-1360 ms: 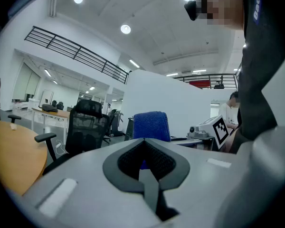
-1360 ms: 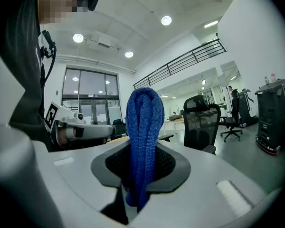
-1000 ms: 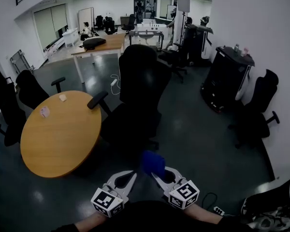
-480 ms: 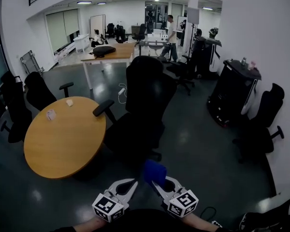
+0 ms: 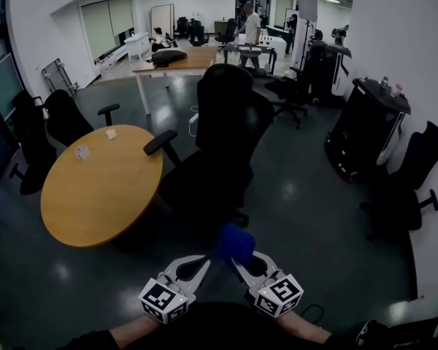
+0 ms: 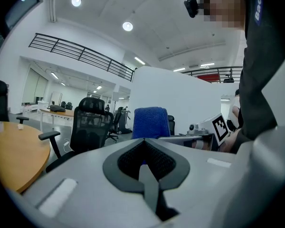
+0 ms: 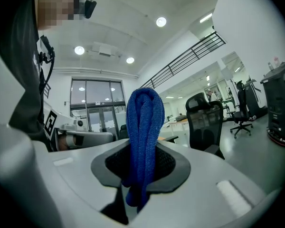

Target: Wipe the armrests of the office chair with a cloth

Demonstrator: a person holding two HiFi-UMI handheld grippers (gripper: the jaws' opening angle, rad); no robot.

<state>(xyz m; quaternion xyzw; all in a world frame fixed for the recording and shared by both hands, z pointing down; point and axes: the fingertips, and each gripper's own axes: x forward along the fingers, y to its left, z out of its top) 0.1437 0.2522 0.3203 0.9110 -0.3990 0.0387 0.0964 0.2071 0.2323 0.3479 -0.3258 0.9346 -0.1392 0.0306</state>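
A black office chair (image 5: 217, 148) stands ahead of me, its back turned to me, with its left armrest (image 5: 160, 141) sticking out toward the round table. My right gripper (image 5: 237, 262) is shut on a folded blue cloth (image 5: 233, 244), which stands up between its jaws in the right gripper view (image 7: 143, 141). My left gripper (image 5: 203, 262) is beside it, shut with nothing in it. Both are held low, well short of the chair. In the left gripper view the cloth (image 6: 151, 122) and the chair (image 6: 88, 127) show beyond the jaws.
A round wooden table (image 5: 102, 184) with small items stands left of the chair, with black chairs (image 5: 55, 122) behind it. More chairs (image 5: 405, 188) and a black cabinet (image 5: 365, 126) line the right wall. A long desk (image 5: 182, 60) and a person stand at the back.
The view has tilted down a little and the chair sits slightly lower and nearer. Both grippers stay close to my body; the cloth stays in the right one.
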